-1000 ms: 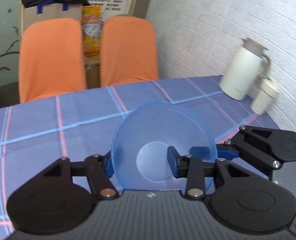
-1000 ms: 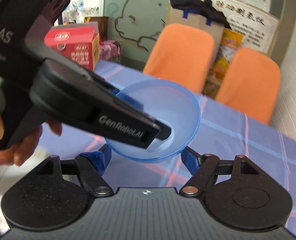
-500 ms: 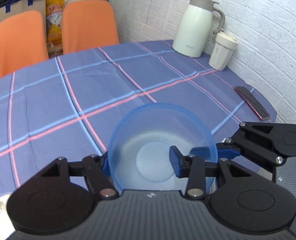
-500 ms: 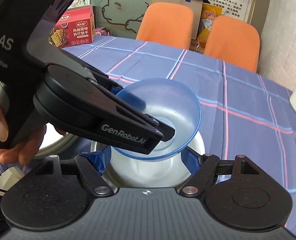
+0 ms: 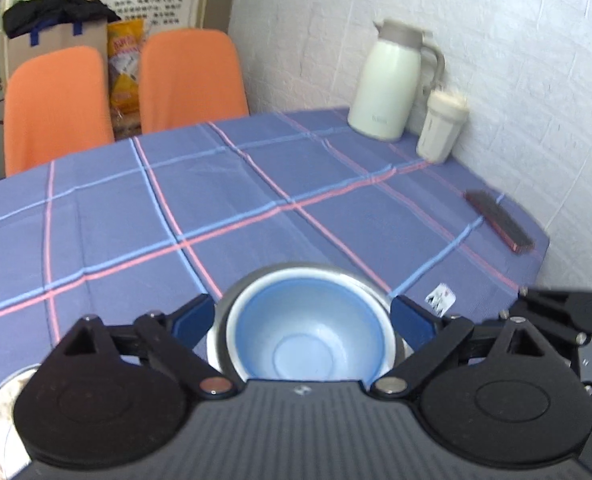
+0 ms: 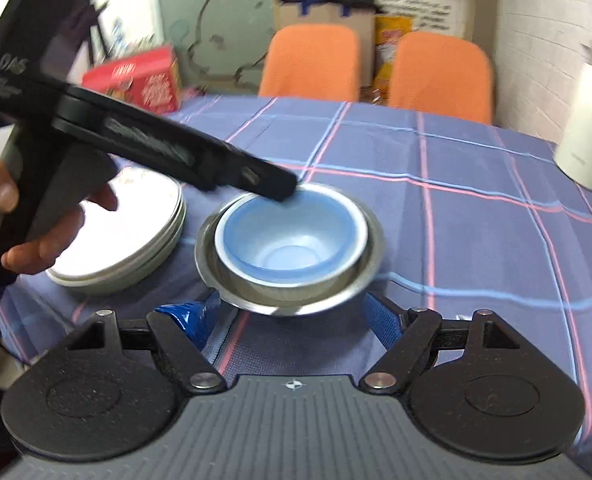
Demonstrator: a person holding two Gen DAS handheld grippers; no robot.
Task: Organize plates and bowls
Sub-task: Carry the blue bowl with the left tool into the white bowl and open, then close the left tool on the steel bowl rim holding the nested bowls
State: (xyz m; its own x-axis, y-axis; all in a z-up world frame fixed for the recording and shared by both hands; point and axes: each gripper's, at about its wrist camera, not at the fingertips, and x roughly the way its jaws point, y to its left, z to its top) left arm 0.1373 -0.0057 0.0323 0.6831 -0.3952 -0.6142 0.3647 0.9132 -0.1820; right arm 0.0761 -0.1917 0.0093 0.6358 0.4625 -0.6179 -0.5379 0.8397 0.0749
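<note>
A translucent blue bowl (image 5: 304, 344) (image 6: 291, 236) sits nested inside a steel bowl (image 5: 352, 276) (image 6: 291, 304) on the blue checked tablecloth. My left gripper (image 5: 302, 320) is open, its blue-padded fingers spread on either side of the bowls and touching neither. In the right wrist view the left gripper (image 6: 283, 190) hovers just above the far rim of the bowls, held by a hand (image 6: 43, 240). My right gripper (image 6: 283, 320) is open and holds nothing; it sits just in front of the steel bowl. A stack of white plates (image 6: 127, 240) lies left of the bowls.
A white thermos jug (image 5: 388, 84) and a lidded cup (image 5: 440, 128) stand by the brick wall at the right. A flat dark object (image 5: 500, 220) lies near the right table edge. A red box (image 6: 135, 80) sits far left. Two orange chairs (image 6: 316, 60) stand behind the table.
The left gripper brought the blue bowl down into the steel bowl, opened and let it go. It now sits slightly above and behind the bowls. The right gripper stayed open.
</note>
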